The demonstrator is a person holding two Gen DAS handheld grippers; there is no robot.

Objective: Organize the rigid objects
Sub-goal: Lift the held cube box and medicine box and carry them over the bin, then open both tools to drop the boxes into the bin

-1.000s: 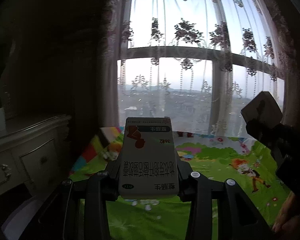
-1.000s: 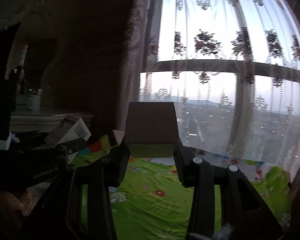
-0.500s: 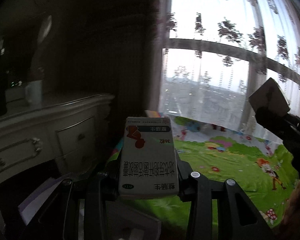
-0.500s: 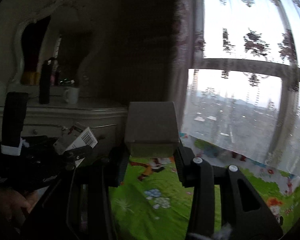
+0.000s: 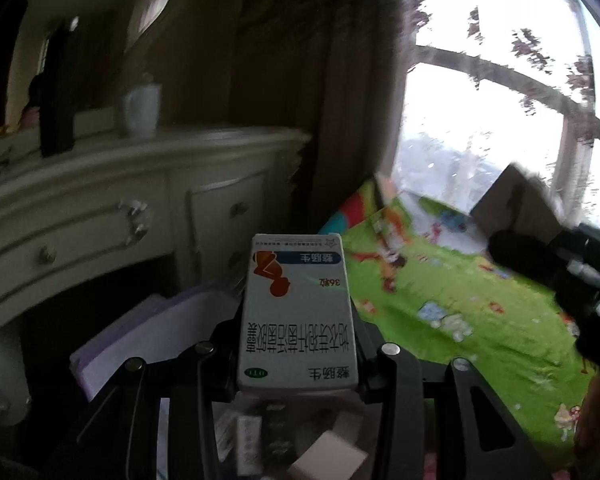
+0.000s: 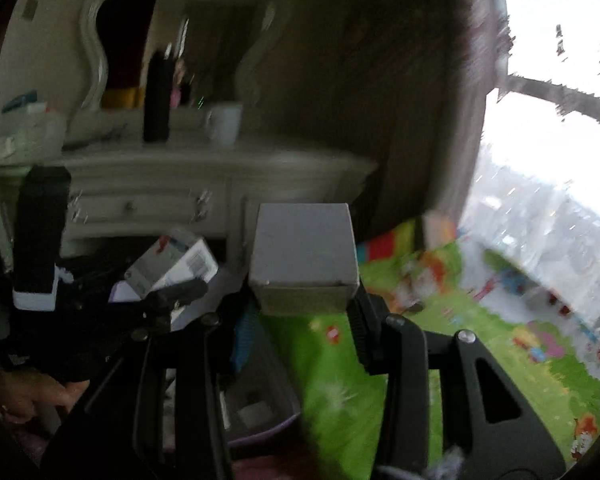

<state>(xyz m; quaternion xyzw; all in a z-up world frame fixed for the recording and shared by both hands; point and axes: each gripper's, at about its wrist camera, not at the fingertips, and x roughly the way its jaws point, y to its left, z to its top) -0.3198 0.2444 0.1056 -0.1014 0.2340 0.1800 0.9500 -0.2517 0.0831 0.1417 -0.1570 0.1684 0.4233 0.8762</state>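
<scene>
1. Left wrist view: the left gripper [image 5: 298, 354] is clamped on a smooth, flat white medicine carton [image 5: 297, 312], held above a bin [image 5: 100, 352] of small boxes.
2. Right wrist view: the right gripper [image 6: 304, 312] pinches a plain grey cardboard box [image 6: 304, 258] over the same lilac plastic bin.
3. Risk: both slick cartons could slip, or miss the bin and land on the green play mat [image 5: 460, 300].
4. Beyond, the carved white dresser [image 6: 180, 196] could be struck.
</scene>
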